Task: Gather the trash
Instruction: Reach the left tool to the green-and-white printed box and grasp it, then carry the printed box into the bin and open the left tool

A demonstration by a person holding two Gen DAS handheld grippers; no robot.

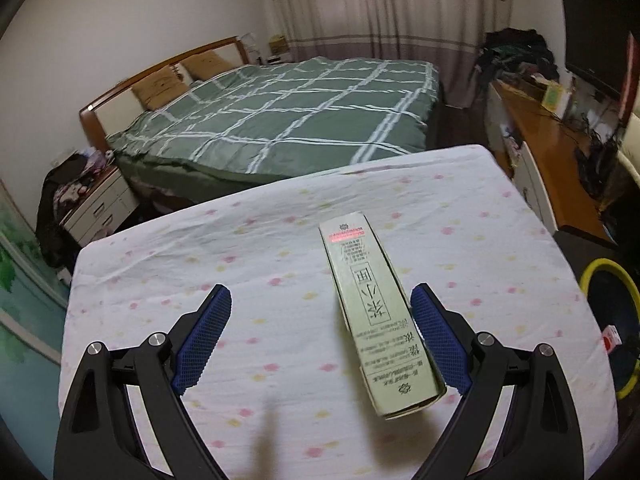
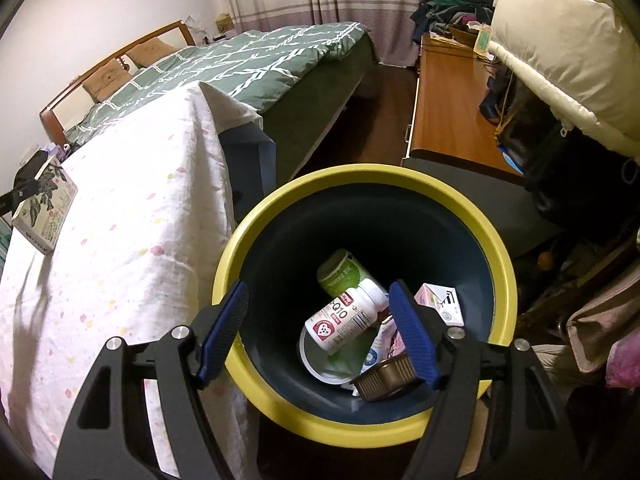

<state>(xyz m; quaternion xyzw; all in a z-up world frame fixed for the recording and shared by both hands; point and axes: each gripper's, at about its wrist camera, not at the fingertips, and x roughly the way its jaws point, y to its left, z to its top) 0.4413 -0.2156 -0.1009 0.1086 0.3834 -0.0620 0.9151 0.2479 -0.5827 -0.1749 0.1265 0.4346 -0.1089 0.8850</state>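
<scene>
The left gripper (image 1: 320, 320) is wide open, with a long green box (image 1: 376, 320) standing on the table (image 1: 160, 280) right beside one pad. The right gripper (image 2: 316, 320) hangs open and empty over the yellow bin (image 2: 500, 256), which holds a white bottle (image 2: 348, 316).

Black claws (image 1: 320, 308), blue ribbed pads (image 2: 412, 334)

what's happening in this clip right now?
Trash pickup with two handheld grippers. The right gripper hangs open over the yellow-rimmed bin, which already holds a white supplement bottle, a green cup, and other packaging. The left gripper is open above the cloth-covered table, with a tall pale green box between its fingers, next to one pad; not clamped.
</scene>
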